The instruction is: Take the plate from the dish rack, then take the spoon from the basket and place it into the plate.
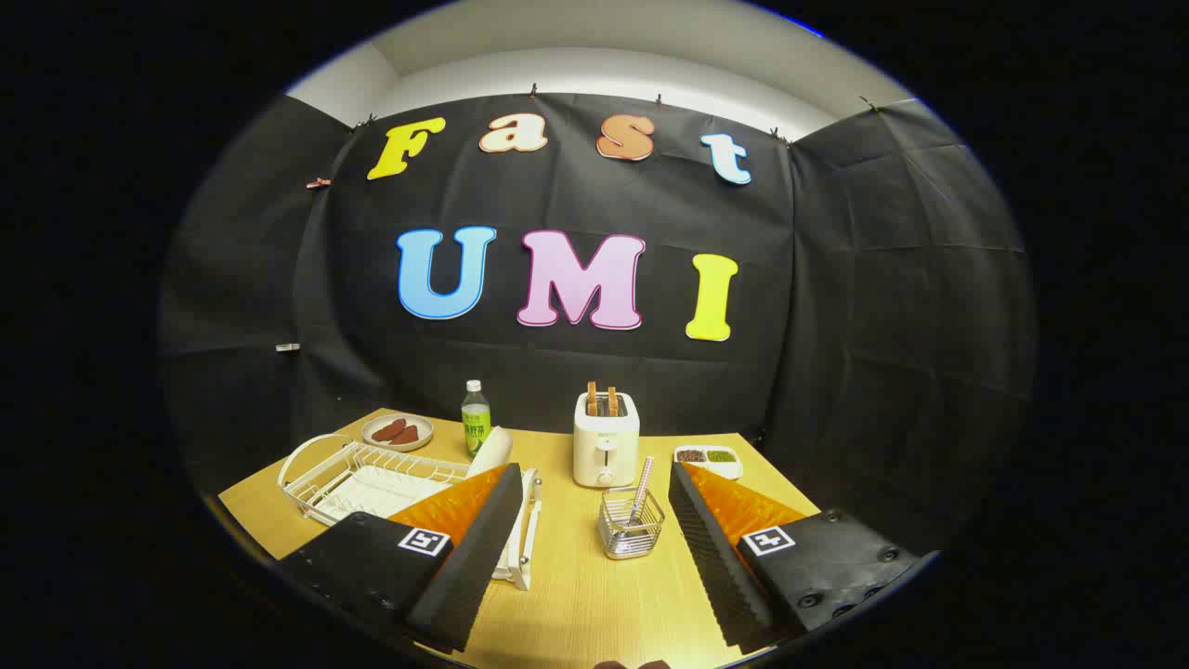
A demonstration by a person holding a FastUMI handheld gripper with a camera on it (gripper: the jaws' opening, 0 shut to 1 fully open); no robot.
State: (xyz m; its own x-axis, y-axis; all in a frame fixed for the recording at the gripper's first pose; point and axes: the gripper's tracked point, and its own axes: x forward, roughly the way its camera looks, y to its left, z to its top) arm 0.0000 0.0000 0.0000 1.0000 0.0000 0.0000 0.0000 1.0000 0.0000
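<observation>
Gripper view is showing my jaws (585, 548) spread wide and holding nothing, hovering above the wooden worktop (576, 604). I am judging that the first step is not yet begun: the plate (489, 452) is standing on edge in the white dish rack (353, 478) at about eleven o'clock, just beyond my left finger. The wire basket (632, 525) is sitting between my fingers, toward one o'clock, with the spoon (641, 488) leaning upright in it. A toaster (606, 437) is standing farther off at twelve. Next I am probably needing to swing left and line up on the plate's rim.
</observation>
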